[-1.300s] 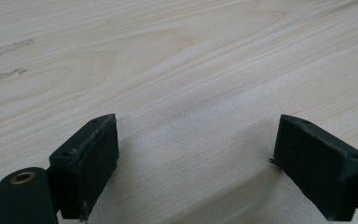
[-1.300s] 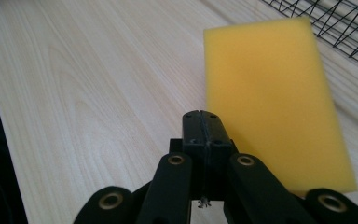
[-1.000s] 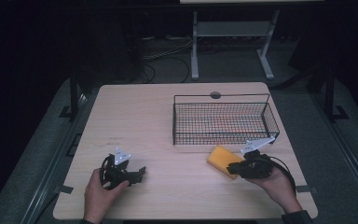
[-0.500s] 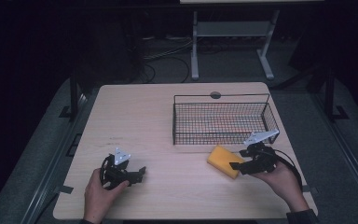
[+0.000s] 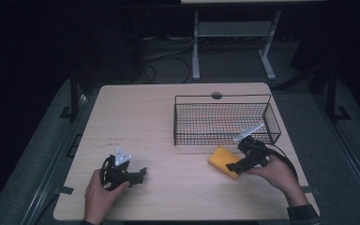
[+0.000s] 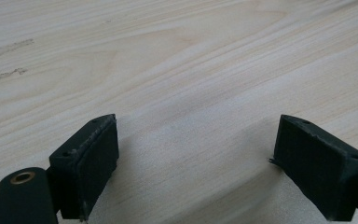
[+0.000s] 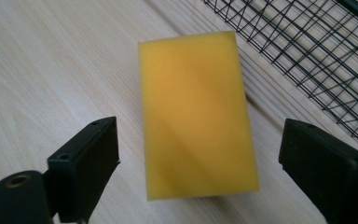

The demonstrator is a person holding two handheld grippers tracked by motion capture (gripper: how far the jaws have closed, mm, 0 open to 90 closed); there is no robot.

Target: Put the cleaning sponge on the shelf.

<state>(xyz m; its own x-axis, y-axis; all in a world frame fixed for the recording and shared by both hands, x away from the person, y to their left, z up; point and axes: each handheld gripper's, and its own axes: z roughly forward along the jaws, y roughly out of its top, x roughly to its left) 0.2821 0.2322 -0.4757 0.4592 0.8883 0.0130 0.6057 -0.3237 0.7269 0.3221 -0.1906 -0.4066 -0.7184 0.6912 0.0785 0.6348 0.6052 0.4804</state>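
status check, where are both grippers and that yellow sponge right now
Right gripper open, jaws either side of the rectangular yellow foam sponge, not gripping. Left gripper open over bare wooden table. Black wire basket just beyond the sponge; nothing in the way.

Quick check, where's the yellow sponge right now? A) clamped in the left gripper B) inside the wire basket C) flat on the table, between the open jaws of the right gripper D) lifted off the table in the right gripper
C: the right gripper view shows the sponge lying flat on the table, with the right gripper open around it, jaws clear of its sides, and the basket beside it.
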